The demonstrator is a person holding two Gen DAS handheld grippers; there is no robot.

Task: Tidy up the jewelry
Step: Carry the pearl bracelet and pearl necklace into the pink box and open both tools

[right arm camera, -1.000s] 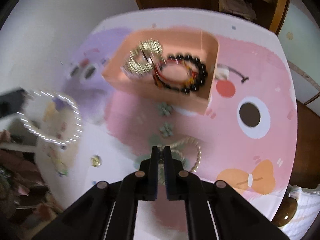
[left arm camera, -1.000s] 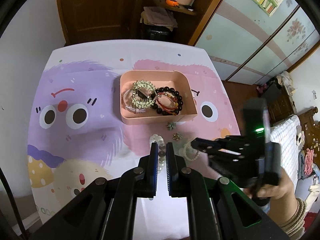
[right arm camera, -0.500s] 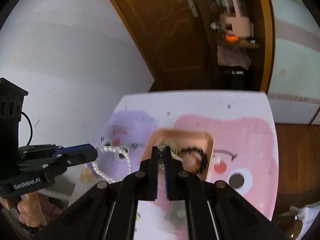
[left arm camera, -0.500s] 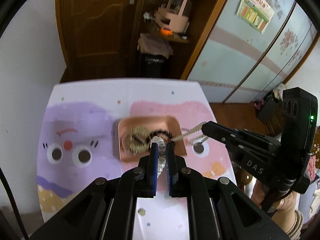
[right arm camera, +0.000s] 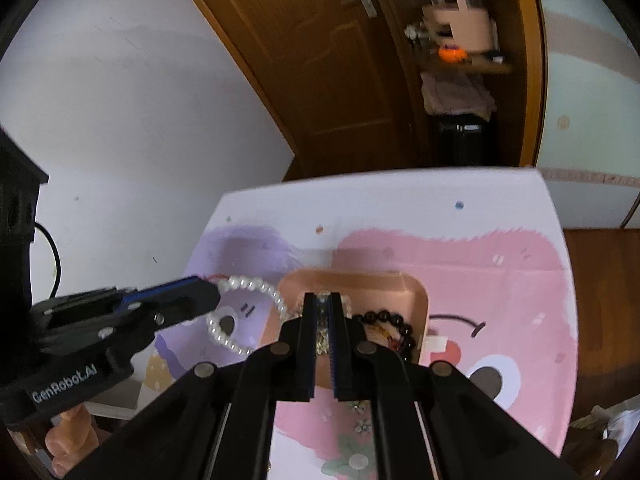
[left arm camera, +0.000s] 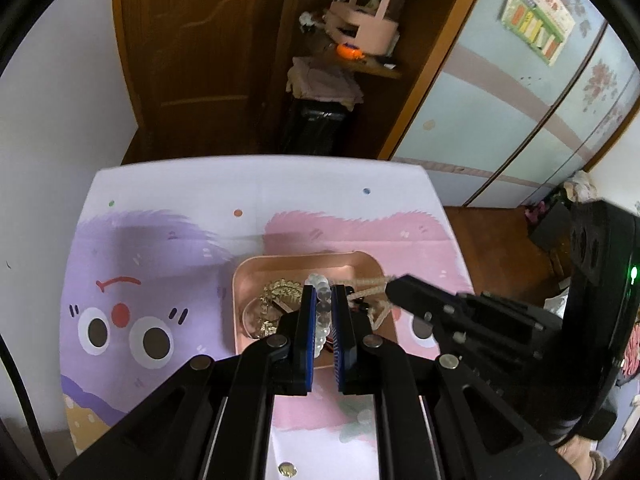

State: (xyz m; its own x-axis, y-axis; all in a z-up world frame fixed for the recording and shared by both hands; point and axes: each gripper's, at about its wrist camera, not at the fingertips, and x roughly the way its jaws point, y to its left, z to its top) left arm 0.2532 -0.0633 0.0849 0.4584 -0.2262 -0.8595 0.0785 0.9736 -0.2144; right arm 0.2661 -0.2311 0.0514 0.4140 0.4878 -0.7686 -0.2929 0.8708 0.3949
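Over the table (left arm camera: 256,184), left gripper (left arm camera: 323,300) pinches pearl bracelet (right arm camera: 244,312).

Cartoon-print table (left arm camera: 168,248), pink tray (left arm camera: 248,276), perhaps coin (left arm camera: 287,469)

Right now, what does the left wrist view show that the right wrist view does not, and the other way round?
Only the left wrist view shows the colourful wall poster, a coin on the mat, and the right claw holding a beige beaded chain.

Only the right wrist view shows the whole white pearl bracelet hanging from the left claw, and the black bead bracelet.

Both show the pink tray, the cartoon mat and the wooden door.
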